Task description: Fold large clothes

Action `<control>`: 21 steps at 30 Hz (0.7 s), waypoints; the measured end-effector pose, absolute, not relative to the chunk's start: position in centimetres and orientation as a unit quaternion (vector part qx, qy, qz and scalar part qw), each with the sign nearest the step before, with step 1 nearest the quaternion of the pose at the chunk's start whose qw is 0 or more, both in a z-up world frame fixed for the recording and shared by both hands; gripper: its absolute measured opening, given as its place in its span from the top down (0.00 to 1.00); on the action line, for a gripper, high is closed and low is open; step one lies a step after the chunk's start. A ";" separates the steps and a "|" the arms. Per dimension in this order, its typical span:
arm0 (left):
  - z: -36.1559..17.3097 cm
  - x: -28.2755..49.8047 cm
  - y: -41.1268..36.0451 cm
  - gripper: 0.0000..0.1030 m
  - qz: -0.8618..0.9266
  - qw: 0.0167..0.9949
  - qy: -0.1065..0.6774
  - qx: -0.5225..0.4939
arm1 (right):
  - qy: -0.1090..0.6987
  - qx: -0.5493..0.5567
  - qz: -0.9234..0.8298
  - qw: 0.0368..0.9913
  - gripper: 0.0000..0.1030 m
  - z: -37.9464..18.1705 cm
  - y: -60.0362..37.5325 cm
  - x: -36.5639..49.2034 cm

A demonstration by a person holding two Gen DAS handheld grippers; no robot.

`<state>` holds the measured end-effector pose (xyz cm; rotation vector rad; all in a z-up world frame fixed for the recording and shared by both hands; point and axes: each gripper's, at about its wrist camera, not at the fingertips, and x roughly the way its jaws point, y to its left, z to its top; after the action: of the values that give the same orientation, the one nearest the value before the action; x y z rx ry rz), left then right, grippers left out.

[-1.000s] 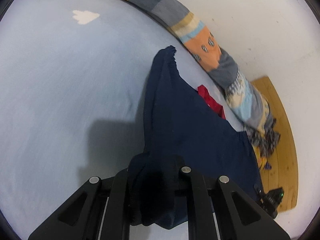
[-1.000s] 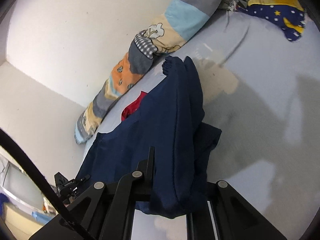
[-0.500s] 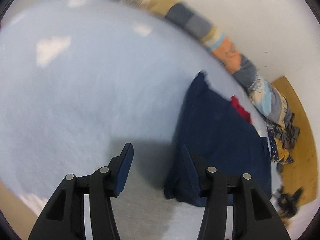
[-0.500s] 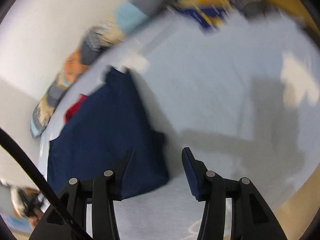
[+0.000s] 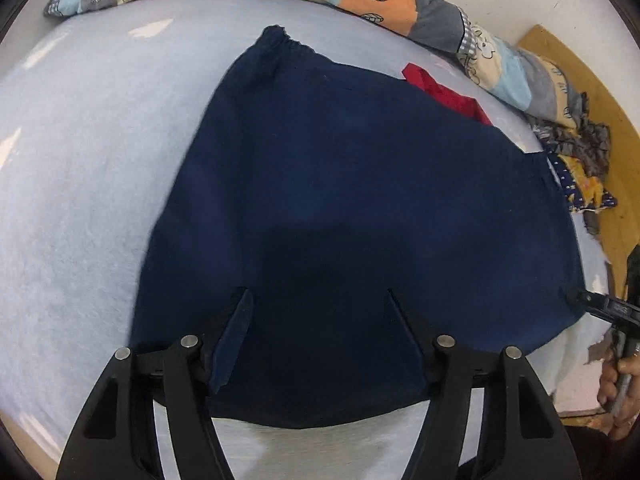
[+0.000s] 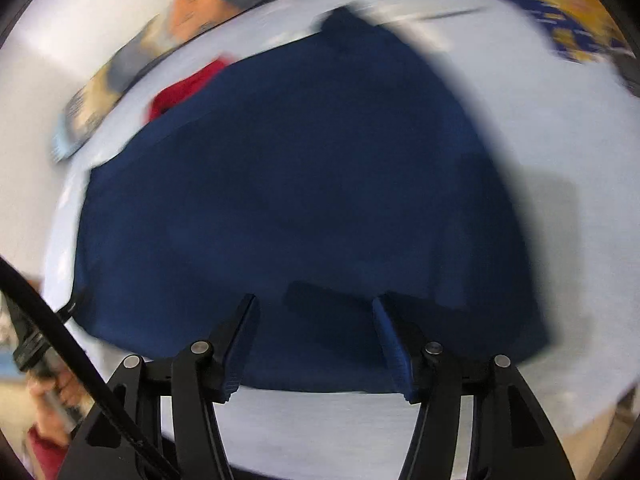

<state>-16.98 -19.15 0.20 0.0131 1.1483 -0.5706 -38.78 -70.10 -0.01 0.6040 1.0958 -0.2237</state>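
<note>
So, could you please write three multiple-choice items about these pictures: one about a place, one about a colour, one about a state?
1. Where does the red cloth lie?
A. at the navy garment's far edge, partly under it
B. between the left gripper's fingers
C. on the wooden floor

2. What colour is the large garment?
A. grey
B. navy blue
C. orange

3. How is the left gripper?
A. shut on the garment
B. open above it
C. out of view

Answers: 1 A, the red peeks out beyond the far hem. 2 B, dark blue in both views. 3 B, its jaws have just been opening and stand apart, pinching nothing.
</note>
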 end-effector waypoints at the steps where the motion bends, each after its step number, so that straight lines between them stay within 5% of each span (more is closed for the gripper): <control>1: 0.6 -16.7 -18.6 0.36 -0.255 0.811 0.527 0.002 | 0.506 0.282 -0.138 0.803 0.39 -0.1 -71.4 -39.5; 5: 2.3 -16.4 -18.3 0.35 -0.202 0.853 0.481 -0.026 | 0.461 0.300 -0.170 0.817 0.39 2.0 -72.3 -40.7; 10: 2.7 -18.4 -22.6 0.20 -0.194 0.885 0.424 -0.006 | 0.437 0.258 -0.153 0.848 0.33 4.3 -67.9 -36.2; 15: -0.7 -18.9 -26.9 0.19 -0.172 0.874 0.445 0.095 | 0.477 0.255 -0.113 0.833 0.33 1.2 -63.8 -31.7; 18: -1.8 -18.9 -26.7 0.06 -0.163 0.877 0.435 0.123 | 0.498 0.183 -0.114 0.840 0.22 0.7 -62.3 -30.1; 21: -1.4 -19.0 -26.7 0.06 -0.159 0.880 0.430 0.125 | 0.502 0.166 -0.106 0.842 0.20 0.9 -61.8 -30.0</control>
<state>-19.01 -26.70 -1.44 0.2608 0.8971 -0.3318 -30.00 -61.79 0.85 0.3505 1.0597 -0.2239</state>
